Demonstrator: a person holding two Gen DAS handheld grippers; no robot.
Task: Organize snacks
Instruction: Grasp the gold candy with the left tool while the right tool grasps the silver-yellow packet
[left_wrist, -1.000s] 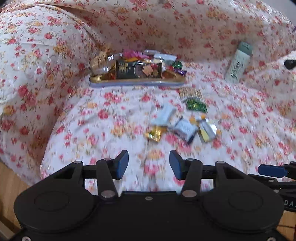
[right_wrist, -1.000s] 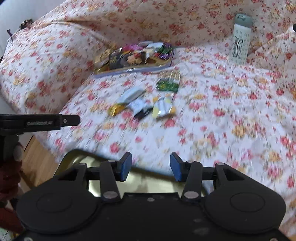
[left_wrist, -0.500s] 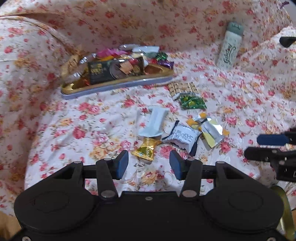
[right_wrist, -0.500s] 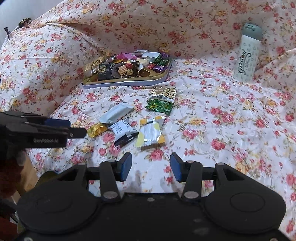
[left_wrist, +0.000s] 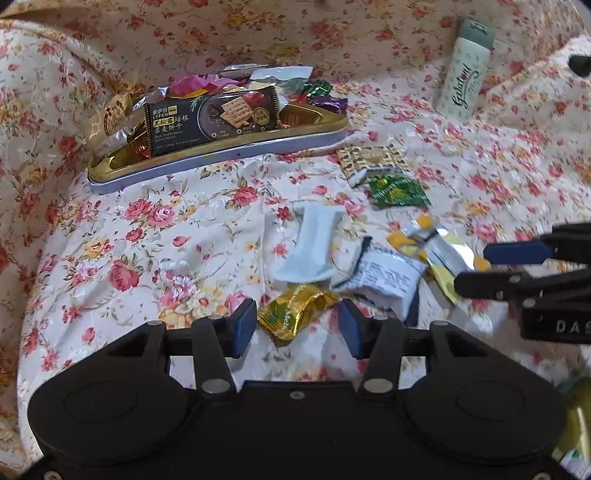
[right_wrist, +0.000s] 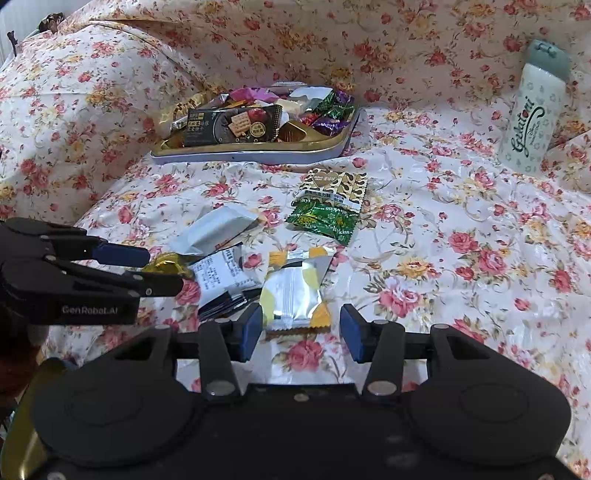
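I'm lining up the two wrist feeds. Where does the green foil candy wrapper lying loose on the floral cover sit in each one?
Left wrist: green foil candy wrapper right of centre, just below the gold patterned packet.
Right wrist: the wrapper at centre, again just below that packet.
Shared landmark: the gold-rimmed snack tray, beyond the wrapper and to its left in both.

**Snack count on the floral sofa**

Six loose snack packets (right_wrist: 293, 293) lie on the cover: one gold, two white, one yellow-and-silver, one green, one leopard-print. One tray (right_wrist: 258, 155) holds a heap too jumbled to count. One bottle (right_wrist: 532, 110). Two hand-held grippers (left_wrist: 297, 328) (right_wrist: 301, 332).
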